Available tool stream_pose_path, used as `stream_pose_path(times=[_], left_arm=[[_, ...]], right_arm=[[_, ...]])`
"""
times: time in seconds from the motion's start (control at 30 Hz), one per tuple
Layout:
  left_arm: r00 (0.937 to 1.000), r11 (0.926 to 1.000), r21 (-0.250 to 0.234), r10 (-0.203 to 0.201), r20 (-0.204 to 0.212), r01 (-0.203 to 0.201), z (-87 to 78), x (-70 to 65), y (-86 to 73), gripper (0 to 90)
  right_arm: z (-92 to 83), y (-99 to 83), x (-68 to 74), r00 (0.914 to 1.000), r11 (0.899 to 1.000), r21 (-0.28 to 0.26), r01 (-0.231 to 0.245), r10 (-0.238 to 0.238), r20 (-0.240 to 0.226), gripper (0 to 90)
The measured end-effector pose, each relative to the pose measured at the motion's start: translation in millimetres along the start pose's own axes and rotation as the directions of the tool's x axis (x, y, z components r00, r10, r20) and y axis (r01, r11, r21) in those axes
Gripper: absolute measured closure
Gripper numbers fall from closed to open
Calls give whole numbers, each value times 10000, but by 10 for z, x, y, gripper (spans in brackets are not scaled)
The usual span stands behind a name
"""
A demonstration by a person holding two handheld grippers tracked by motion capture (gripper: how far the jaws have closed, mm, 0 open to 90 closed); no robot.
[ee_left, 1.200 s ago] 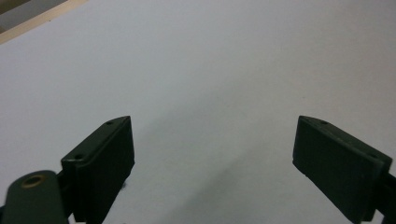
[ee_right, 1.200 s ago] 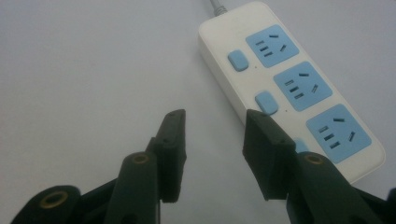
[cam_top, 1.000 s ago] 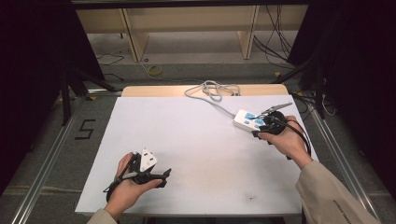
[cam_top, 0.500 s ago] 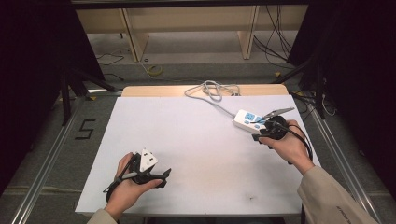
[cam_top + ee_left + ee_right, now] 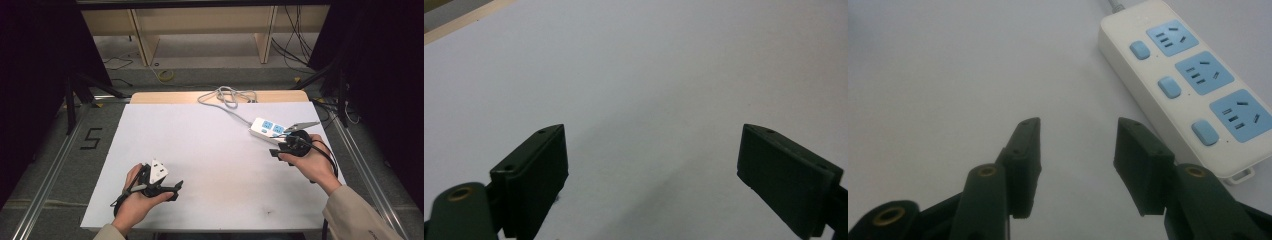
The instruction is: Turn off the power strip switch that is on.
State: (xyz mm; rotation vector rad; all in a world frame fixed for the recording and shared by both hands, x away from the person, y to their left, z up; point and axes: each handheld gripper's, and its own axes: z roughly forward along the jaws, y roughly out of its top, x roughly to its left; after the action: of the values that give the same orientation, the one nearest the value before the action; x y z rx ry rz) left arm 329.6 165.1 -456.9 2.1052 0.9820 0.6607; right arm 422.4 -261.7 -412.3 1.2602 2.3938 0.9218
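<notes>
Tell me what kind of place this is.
Probably a lab recording station: a white table between dark curtains, cables across the floor, a power strip, and a person's hand-held right gripper.

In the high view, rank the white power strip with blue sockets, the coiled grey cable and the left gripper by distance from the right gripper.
1. White power strip with blue sockets: just beside the right gripper.
2. Coiled grey cable: at the table's far edge.
3. Left gripper: near left corner.

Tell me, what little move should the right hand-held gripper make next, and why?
Probably swing the right hand-held gripper sideways toward the white power strip. Its jaws have just been opening and stand apart with nothing between them, while the strip lies just off to one side on the white table, untouched.
</notes>
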Motion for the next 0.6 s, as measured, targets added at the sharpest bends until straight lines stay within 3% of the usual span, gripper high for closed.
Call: stream_pose_path(times=[0.6], left_arm=[[10000, 10000, 46, -23, 42, 22, -1, -5, -4, 125]], right_arm=[[-126, -258, 83, 9992, 9992, -381, 119, -134, -386, 451]])
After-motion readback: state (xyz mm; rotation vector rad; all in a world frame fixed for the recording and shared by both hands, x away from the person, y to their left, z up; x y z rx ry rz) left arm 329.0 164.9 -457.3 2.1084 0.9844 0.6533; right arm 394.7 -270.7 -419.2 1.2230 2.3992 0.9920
